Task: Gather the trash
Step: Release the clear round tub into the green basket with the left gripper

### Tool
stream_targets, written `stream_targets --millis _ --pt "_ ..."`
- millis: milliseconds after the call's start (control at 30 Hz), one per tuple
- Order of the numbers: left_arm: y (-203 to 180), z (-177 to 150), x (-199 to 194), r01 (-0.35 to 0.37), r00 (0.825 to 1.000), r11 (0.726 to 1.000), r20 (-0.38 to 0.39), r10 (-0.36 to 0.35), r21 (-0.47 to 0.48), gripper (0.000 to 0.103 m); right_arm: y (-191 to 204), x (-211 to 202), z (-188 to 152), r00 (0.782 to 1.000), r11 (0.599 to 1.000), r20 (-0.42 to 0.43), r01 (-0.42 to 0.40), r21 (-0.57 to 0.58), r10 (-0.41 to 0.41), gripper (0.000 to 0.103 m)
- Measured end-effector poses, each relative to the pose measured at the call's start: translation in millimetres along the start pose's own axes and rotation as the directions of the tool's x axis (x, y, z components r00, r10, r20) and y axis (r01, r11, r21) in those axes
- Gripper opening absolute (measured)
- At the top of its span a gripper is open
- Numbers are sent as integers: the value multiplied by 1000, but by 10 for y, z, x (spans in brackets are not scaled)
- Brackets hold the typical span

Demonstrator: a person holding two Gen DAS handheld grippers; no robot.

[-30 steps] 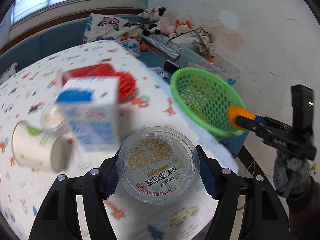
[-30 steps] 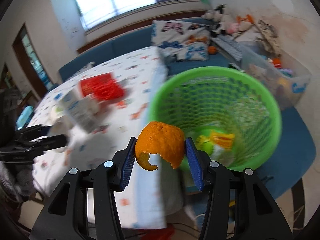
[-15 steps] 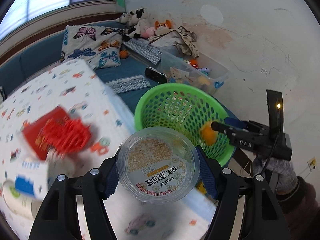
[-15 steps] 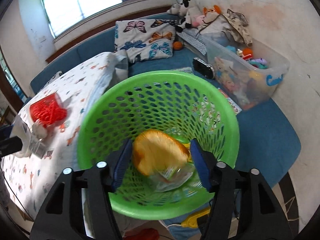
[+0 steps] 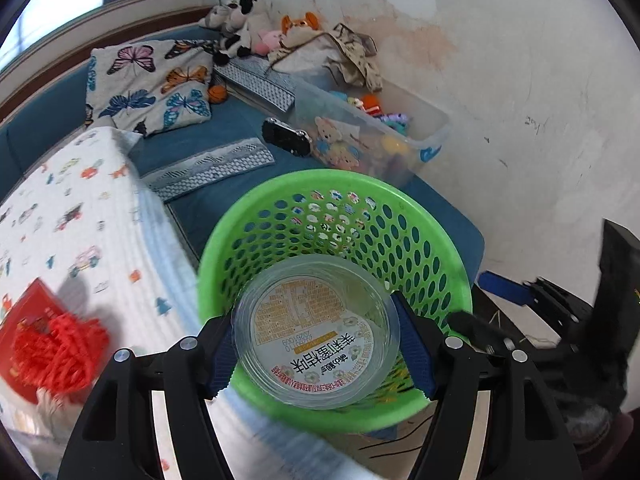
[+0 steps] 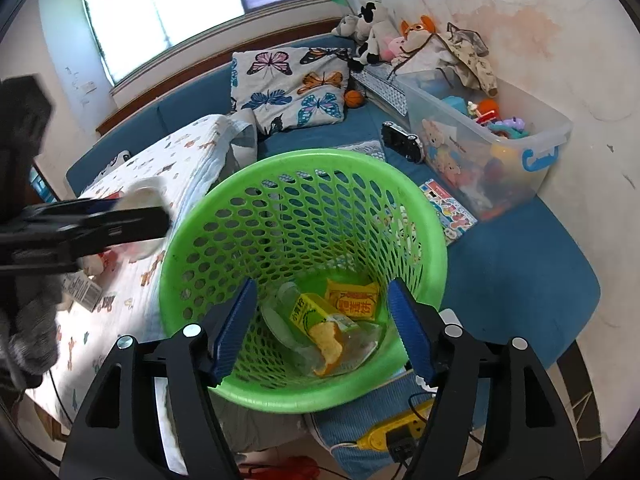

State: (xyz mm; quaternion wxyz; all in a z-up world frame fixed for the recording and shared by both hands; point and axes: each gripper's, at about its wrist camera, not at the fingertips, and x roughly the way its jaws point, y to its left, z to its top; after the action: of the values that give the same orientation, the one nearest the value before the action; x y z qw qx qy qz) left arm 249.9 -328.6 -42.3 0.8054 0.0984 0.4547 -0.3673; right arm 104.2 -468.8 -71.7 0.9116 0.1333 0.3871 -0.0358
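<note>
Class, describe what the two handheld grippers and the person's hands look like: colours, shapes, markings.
The left gripper and right gripper are alike: black angular two-finger frames with silver screws and ribbed blue pads. The left hand wears a fuzzy grey glove.
</note>
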Motion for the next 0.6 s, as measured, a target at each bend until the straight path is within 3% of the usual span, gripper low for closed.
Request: stream_targets --millis 100,200,500,600 --pt "-50 52 104 1 1000 1000 -13 -1 7 68 -12 -38 -25 1000 1000 1 -4 -2 4 70" --pt "-80 90 156 10 1000 1000 -13 -10 2 81 -13 -72 -44 1000 1000 3 -4 -1 4 71" --pt "-51 -21 -27 14 999 1000 32 -14 -2 85 21 -108 -56 1000 1000 5 -13 -7 13 71" --pt "2 -125 -221 -32 997 999 64 32 -2 85 102 -141 -57 1000 1000 12 -21 -23 21 72"
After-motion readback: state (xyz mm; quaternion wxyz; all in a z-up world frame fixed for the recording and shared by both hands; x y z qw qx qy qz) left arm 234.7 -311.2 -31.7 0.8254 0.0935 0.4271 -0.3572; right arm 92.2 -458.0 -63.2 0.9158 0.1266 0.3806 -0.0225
